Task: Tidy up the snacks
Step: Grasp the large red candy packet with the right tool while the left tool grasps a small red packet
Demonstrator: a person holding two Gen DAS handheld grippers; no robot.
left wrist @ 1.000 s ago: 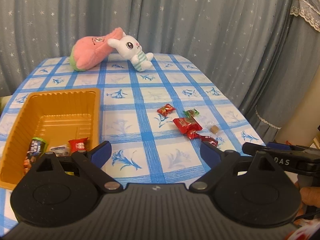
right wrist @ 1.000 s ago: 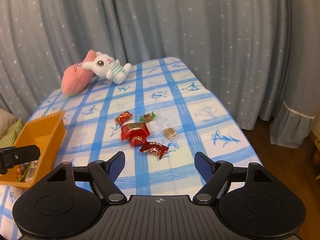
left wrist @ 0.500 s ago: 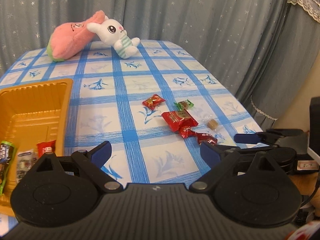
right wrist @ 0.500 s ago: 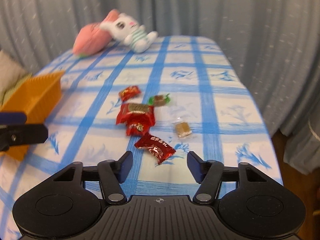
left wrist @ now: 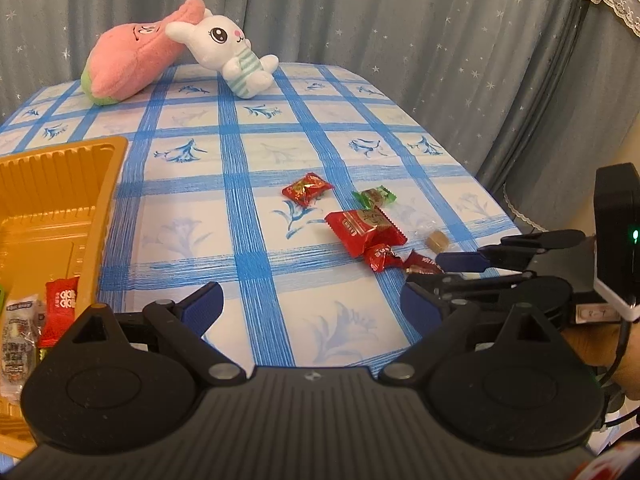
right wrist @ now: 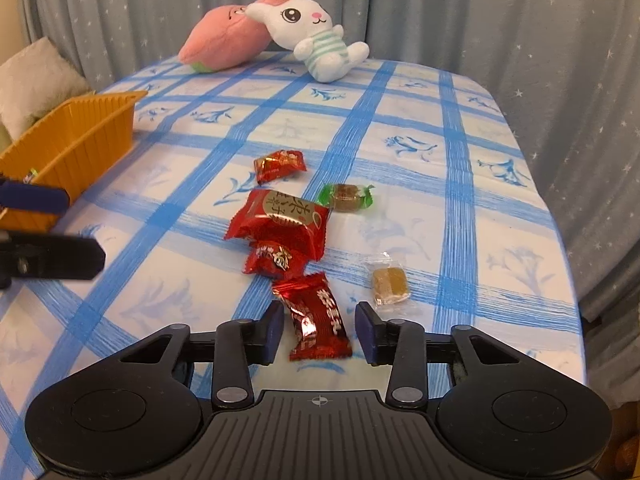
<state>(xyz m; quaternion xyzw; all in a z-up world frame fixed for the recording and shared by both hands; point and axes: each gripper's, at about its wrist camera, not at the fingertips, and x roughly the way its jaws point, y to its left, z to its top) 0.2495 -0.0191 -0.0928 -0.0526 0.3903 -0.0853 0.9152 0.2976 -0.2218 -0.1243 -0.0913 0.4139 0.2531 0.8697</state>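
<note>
Several wrapped snacks lie on the blue-checked tablecloth. A long red candy (right wrist: 316, 326) rests flat between the fingers of my right gripper (right wrist: 319, 320). Its jaws are closing, and a small gap still shows on each side of the wrapper. Just beyond lie a small red candy (right wrist: 272, 258), a big red packet (right wrist: 282, 220), another red candy (right wrist: 280, 164), a green candy (right wrist: 346, 196) and a clear-wrapped brown candy (right wrist: 388, 282). My left gripper (left wrist: 312, 300) hovers open and holds nothing, right of the orange tray (left wrist: 60, 184). The tray holds a red packet (left wrist: 60, 308) and a white one (left wrist: 18, 336).
A pink plush (left wrist: 128, 56) and a white rabbit plush (left wrist: 228, 52) lie at the table's far end, in front of grey star-patterned curtains. The table's right edge (right wrist: 560, 240) drops off close to the candies. A pale cushion (right wrist: 36, 76) sits beyond the tray.
Both grippers have come down and closer to the table. The right one rolled level, moved in over the long red candy, and its jaws narrowed around it.
</note>
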